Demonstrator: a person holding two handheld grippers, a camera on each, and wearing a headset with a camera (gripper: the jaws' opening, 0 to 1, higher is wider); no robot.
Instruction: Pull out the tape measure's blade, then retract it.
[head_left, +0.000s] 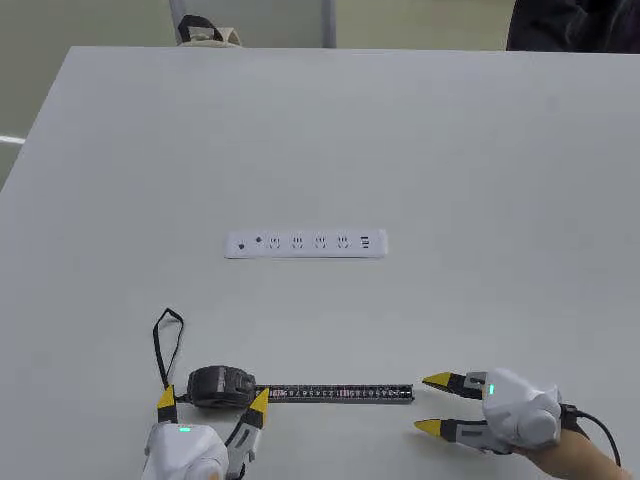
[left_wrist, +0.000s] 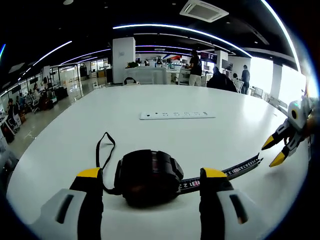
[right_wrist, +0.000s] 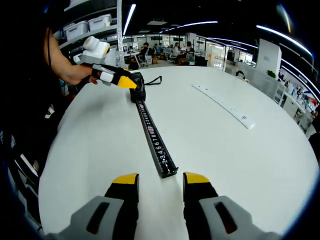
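Tape measure (head_left: 222, 386), hard-cased, lies at 6 o'clock on the table (head_left: 400, 150), springy blade (head_left: 340, 392) out toward 3; my left gripper (head_left: 213, 402) straddles it unclamped, my right gripper (head_left: 430, 404) gapes before the thin tip (head_left: 408, 393) I'd pinch.

Both the left gripper (head_left: 213, 398) and right gripper (head_left: 432, 404) had rounded white bodies, small cyan lights and dark jaws capped in yellow. A black cable (head_left: 598, 428) ran from the right one's rear.

Black tape measure (head_left: 222, 385); blade (head_left: 340, 392) black, white numerals; white power strip (head_left: 305, 244).
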